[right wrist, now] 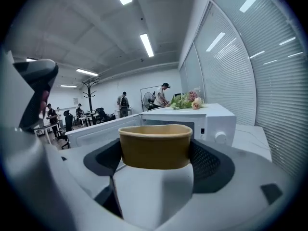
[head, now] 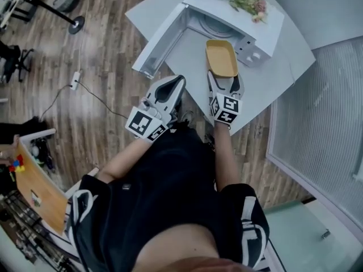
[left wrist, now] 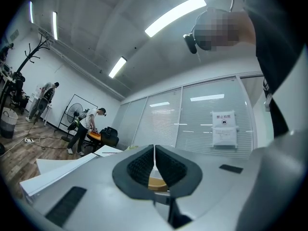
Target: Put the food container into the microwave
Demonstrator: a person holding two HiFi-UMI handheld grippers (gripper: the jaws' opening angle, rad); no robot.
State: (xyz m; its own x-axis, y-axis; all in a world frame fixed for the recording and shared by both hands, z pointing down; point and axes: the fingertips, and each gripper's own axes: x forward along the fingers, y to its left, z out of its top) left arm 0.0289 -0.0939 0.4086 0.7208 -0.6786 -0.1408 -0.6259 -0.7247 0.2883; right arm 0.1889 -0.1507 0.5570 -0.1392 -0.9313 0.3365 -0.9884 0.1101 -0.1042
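Right gripper (head: pixel 225 79): jaws are being closed on the near short end of the food container (right wrist: pixel 155 146), in front of the open microwave (head: pixel 238 16); prob. lifted off the table (head: pixel 266 78). Left gripper (left wrist: pixel 154 165) is being held pinched together, empty. Container should be kept level & fed straight in. Long axis is being pointed at the cavity, rim up.

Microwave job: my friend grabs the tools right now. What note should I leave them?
Left tool: shut, empty, near the open door.
Right tool: shut on the brown food container, just in front of the microwave on the white table.
Done: door open, container gripped.
To do: move the container into the cavity and let go.
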